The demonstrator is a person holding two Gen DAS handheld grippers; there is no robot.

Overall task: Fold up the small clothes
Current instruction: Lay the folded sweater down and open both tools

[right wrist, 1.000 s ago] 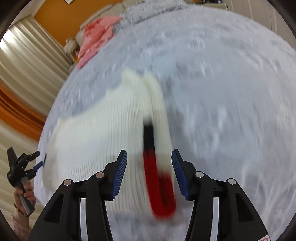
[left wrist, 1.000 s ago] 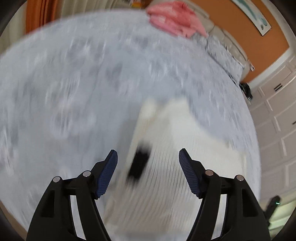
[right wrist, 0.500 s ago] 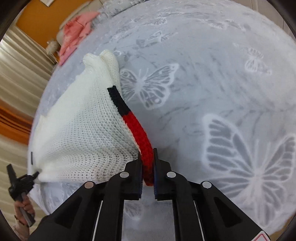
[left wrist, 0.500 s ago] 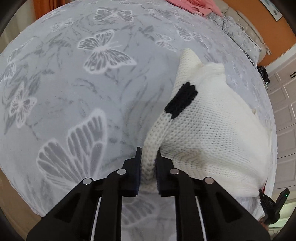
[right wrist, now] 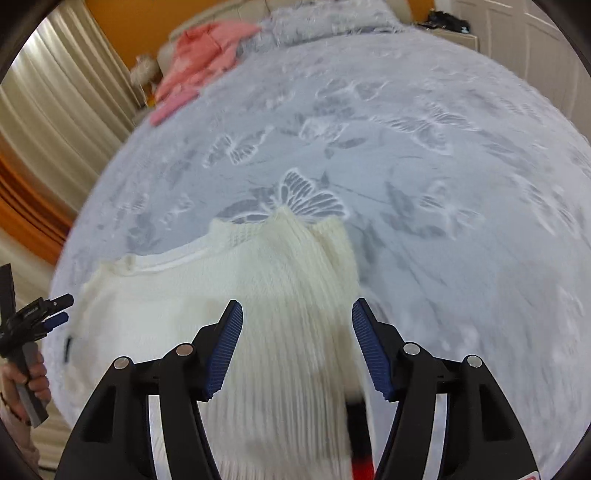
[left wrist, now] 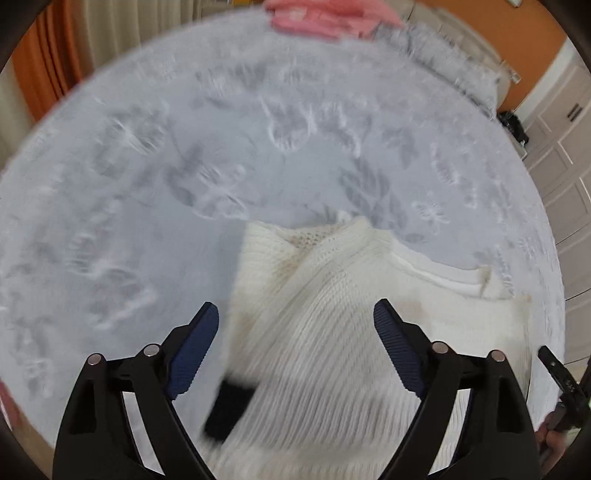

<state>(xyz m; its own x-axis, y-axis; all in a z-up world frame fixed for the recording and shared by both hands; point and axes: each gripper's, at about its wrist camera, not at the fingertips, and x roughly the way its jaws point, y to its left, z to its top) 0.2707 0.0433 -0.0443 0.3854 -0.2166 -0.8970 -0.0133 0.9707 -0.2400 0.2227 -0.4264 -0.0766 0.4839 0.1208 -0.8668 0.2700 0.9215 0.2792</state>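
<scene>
A small cream knitted sweater (left wrist: 332,332) lies on the grey butterfly-print bedspread (left wrist: 147,184), its sleeves folded in over the body. A black band (left wrist: 229,410) marks one sleeve and a black and red cuff (right wrist: 358,424) the other. My left gripper (left wrist: 295,317) hangs above the sweater, its jaws opening, nothing pinched between them. My right gripper (right wrist: 297,314) hovers over the same sweater (right wrist: 258,314), jaws opening too, and the pads do not press on the knit. Both views are motion-blurred.
A pink garment (right wrist: 199,59) lies at the far end of the bedspread (right wrist: 443,184), pink garment (left wrist: 325,18) also at the top of the left wrist view. Curtains (right wrist: 55,110) hang on one side and white cabinet doors (left wrist: 561,155) on the other.
Half a second ago each gripper was shut on a sleeve end. Both have let go and pulled back, and the sleeves now lie folded over the sweater's body.
</scene>
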